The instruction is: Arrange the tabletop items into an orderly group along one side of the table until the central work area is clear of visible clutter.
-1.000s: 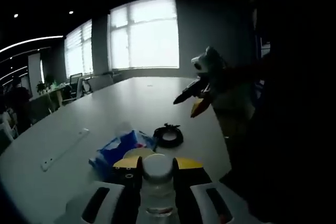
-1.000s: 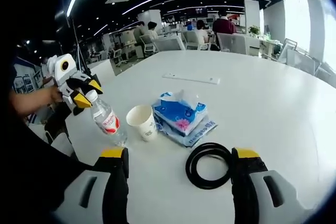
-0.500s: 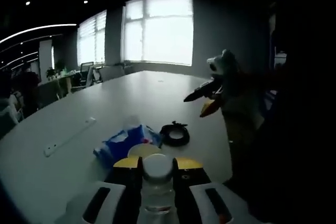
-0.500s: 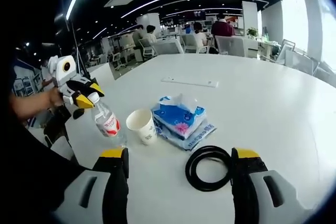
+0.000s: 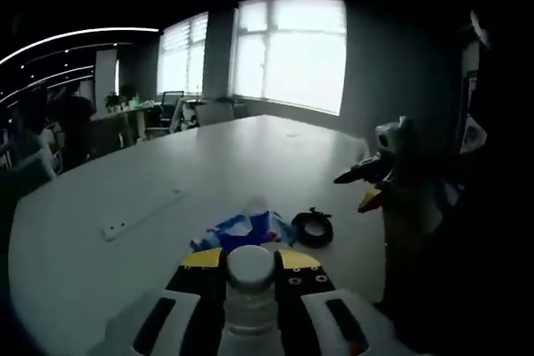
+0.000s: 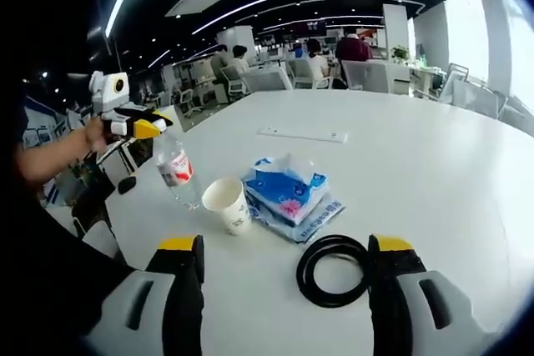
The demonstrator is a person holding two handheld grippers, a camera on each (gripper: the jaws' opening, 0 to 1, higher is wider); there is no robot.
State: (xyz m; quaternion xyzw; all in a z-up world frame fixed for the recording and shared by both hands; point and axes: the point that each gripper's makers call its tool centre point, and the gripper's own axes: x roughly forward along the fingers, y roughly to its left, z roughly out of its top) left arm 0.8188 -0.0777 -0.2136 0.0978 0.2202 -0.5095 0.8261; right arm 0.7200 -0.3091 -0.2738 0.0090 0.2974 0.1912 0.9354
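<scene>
left tool pinching water bottle | right tool spread over black ring

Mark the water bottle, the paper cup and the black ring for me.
water bottle (image 6: pixel 177 171), right gripper view, on its label.
paper cup (image 6: pixel 228 206), right gripper view, on its side wall.
black ring (image 6: pixel 310 277), right gripper view, on its left arc.

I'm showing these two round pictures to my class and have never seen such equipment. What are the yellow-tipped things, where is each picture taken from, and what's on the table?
A person holds a two-jaw gripper in each hand, each carrying a forward-looking camera. The left gripper, seen in the right gripper view, is shut on a water bottle by its neck. The right gripper is open, above a black ring. On the white table lie a paper cup, a blue tissue pack and a white strip.
</scene>
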